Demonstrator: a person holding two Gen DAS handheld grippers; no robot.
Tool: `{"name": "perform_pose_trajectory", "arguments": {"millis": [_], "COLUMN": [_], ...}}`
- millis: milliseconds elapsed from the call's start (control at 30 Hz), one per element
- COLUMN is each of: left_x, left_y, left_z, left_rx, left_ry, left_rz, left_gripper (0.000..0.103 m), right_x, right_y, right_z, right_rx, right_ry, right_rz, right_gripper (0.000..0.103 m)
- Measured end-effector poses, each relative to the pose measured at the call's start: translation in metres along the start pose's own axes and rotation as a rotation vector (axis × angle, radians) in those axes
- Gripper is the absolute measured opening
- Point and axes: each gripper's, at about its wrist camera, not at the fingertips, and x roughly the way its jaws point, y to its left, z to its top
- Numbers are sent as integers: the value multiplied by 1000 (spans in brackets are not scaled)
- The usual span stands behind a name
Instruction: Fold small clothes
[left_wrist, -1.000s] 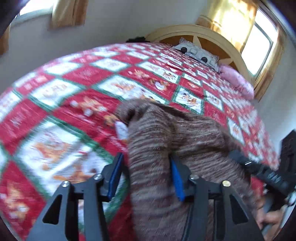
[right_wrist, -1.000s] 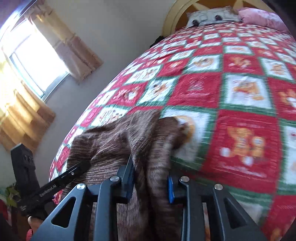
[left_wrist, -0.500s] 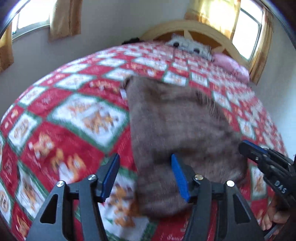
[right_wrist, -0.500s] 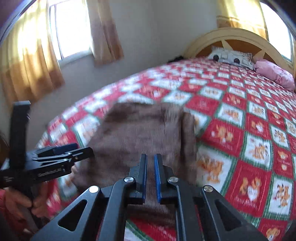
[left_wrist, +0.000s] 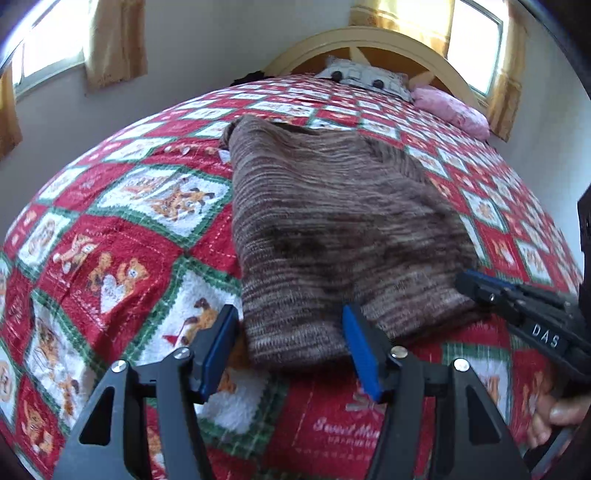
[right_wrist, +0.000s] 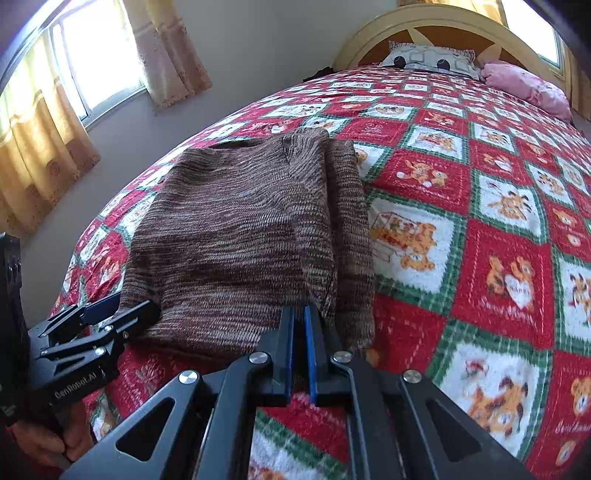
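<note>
Bedspread (left_wrist: 122, 266) reads "Sweet"; right tool (left_wrist: 476, 286) marked "DAS", left tool (right_wrist: 99, 314) "GenRobot.AI".

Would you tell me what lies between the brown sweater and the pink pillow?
Only bare patchwork quilt lies between the brown sweater and pink pillow, clearest in the right wrist view.
</note>
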Motion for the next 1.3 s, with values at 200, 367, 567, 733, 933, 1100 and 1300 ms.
{"name": "perform_pose_trajectory", "arguments": {"millis": [200,367,567,733,933,1100,1300], "left_x": [-39,-17,78,126,130,123,97], "left_y": [31,71,89,92,91,77,65], "left_z": [45,105,139,150,173,192,201], "left_rx": [-23,-161,-321,-414,-343,-152,-47], "left_ry": [-136,-145,50,73,13,-13,-50], "left_rz": [-100,-222,-338,-441,-455,-320,-203], "left_gripper": [72,89,87,74,15,12,23], "right_x": [-19,-30,23,49,54,55,51], "right_y": [16,45,70,68,54,57,56], "right_z": [4,29,37,14,14,14,7], "right_rx": [-64,-113,-70,-55,13,15,9], "right_ry": [-16,-105,-38,9,19,12,-3], "right_rz": [-13,76,229,302,373,371,364], "right_gripper": [4,4,4,4,4,4,4]}}
